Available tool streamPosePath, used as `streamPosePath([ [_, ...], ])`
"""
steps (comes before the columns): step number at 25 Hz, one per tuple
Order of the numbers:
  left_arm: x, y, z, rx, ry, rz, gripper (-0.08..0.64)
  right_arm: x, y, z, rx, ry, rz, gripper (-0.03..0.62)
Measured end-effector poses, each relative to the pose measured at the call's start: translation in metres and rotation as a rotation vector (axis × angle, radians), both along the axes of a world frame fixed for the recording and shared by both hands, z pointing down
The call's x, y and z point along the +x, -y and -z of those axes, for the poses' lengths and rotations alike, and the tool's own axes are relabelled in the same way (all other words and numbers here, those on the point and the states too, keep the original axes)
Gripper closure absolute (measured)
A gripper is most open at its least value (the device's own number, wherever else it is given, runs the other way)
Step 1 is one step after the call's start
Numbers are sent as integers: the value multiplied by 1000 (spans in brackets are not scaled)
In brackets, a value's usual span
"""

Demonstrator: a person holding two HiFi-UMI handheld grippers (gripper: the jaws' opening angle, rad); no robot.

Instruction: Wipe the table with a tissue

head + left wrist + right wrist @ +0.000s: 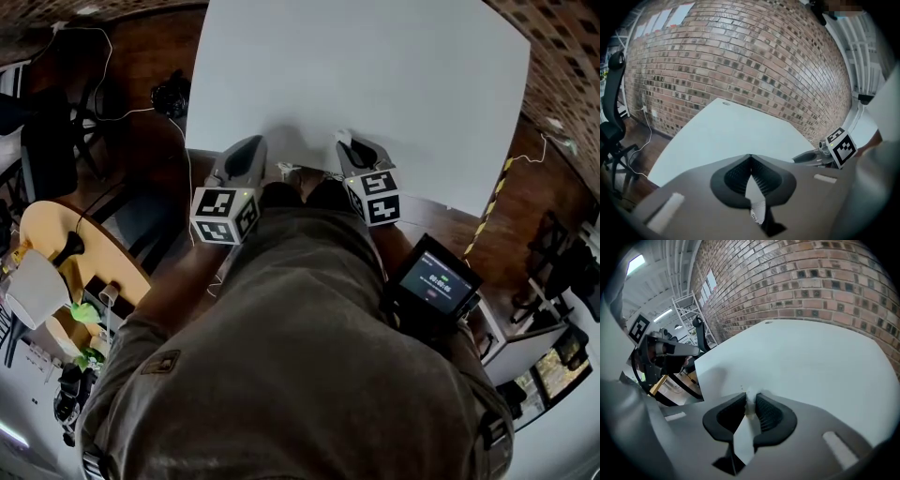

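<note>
Right gripper view: small white crumpled tissue point(750, 398) pinched between the tips of the grey hand-held right gripper point(750, 404), jaws closed on it
Tissue place: at the near edge of the flat white table point(811, 362), which runs ahead along the jaws
Left gripper point(749, 161): jaws together on nothing, just beside, same edge
Wiping hand, likely: right
</note>
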State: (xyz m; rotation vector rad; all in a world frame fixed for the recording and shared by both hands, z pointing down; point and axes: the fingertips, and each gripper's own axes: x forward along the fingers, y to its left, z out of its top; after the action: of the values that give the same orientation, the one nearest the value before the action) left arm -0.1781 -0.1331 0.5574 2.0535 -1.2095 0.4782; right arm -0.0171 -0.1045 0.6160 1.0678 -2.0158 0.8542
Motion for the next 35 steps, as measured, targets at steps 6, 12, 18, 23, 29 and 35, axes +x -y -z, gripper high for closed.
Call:
streamPosePath([
  [6,-11,0,7,7,6,35,558,-12,7,6,8,-1,46,518],
  [12,-20,0,15,12,16,64,558,-28,10,11,15,15,90,518],
  [18,-18,2,16,14,21,59,558,-40,8,11,14,33,114,518],
  [23,-10,8,12,15,17,26,558,-29,8,6,10,24,73,518],
  [29,10,15,8,13,9,-29,558,7,7,5,4,-2,-21,518],
  [35,43,18,14,18,6,-76,558,62,1,11,3,-31,-133,518],
])
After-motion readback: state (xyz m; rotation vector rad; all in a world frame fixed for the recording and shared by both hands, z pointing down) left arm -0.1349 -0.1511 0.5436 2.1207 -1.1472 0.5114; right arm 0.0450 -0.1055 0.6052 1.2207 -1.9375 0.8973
